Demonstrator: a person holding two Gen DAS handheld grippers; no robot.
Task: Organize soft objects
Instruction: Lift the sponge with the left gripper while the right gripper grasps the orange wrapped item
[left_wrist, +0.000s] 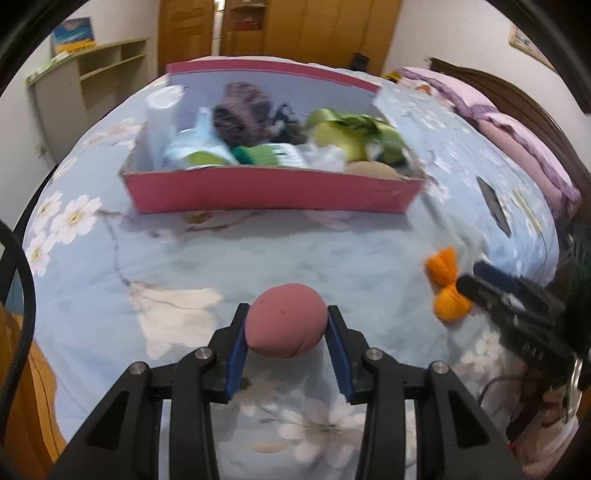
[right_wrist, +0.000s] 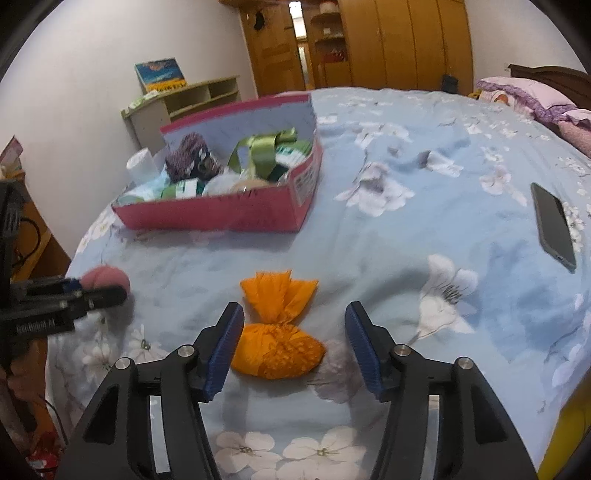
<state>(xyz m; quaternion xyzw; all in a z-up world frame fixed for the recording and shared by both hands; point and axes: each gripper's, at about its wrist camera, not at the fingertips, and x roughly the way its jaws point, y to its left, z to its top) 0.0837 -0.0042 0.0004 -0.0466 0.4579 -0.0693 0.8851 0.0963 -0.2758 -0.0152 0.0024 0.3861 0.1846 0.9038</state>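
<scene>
**One ball in hand, one bundle waiting as bed clear-up nears its end**

The left gripper (left_wrist: 286, 323) clamps a pink ball (left_wrist: 286, 326) between its blue pads, clear of the floral bedspread (right_wrist: 388, 258). The right gripper (right_wrist: 295, 345) stands with jaws spread wide on either side of an orange tied bundle (right_wrist: 280, 332), which lies on the cover, not pressed by the far pad. Beyond, the pink box (right_wrist: 221, 218) already holds a heap of soft items; these two pieces appear to be the last loose ones. Open bedspread lies between grippers and box. A phone (right_wrist: 554, 225) rests well off to the right, near the bed's edge.
</scene>
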